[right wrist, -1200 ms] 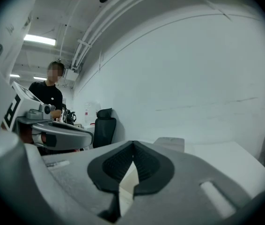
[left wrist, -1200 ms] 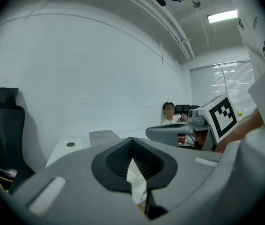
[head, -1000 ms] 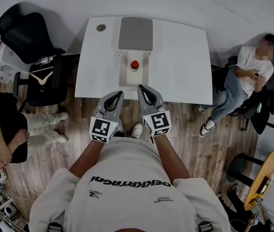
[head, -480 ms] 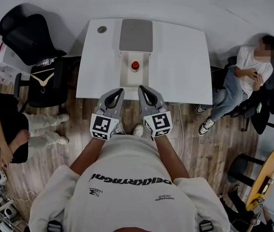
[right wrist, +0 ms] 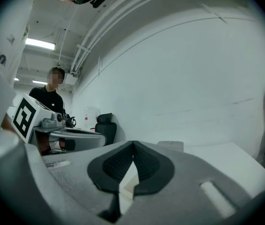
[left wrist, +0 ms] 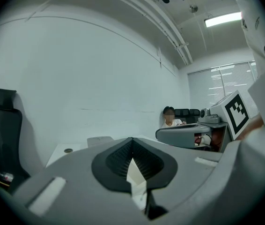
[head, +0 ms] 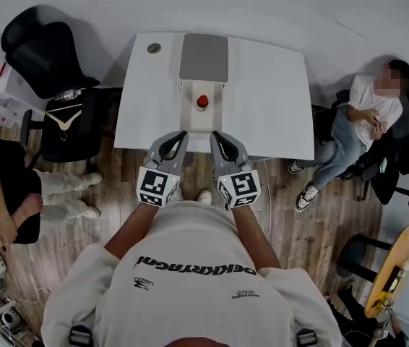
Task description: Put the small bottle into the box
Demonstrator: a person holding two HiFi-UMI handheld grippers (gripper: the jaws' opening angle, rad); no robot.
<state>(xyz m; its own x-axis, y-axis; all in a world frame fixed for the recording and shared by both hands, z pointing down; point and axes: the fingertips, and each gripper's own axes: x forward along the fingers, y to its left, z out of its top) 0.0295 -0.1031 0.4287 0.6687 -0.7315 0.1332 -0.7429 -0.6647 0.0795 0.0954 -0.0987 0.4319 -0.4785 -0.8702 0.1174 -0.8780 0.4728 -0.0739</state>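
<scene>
Both the left gripper and the right gripper have their jaws together on nothing, poised at the near edge of the table. The small bottle, red on top, stands on the white part of the box, just before its grey panel; whether it sits inside I cannot tell. It looks light, rigid and easily tipped, so it is best pinched around the body below the cap.

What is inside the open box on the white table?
One small red-capped bottle sits in the shallow cream rectangular box; its body is too small to make out.
</scene>
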